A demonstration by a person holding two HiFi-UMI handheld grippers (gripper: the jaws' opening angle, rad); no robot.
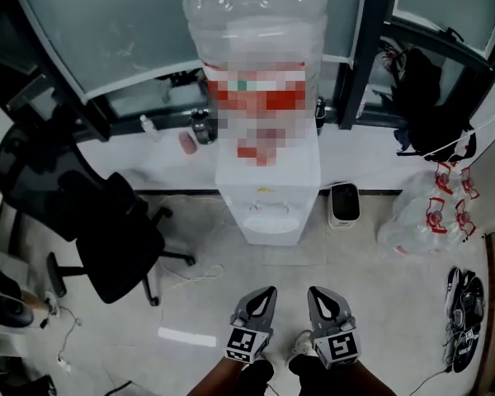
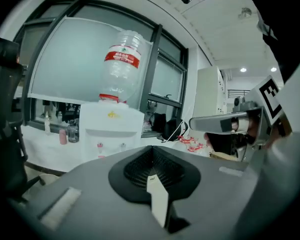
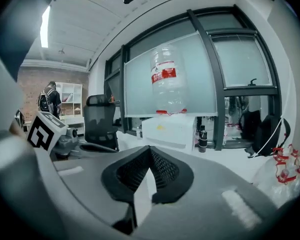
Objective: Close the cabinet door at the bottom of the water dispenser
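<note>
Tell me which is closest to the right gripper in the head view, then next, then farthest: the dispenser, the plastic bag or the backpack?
1. Dispenser, straight ahead of the right gripper.
2. Plastic bag, on the floor off to the right.
3. Backpack, far right, up by the window.

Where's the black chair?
In the head view the chair stands on the floor at the left, just left of the white dispenser, near the window.
</note>
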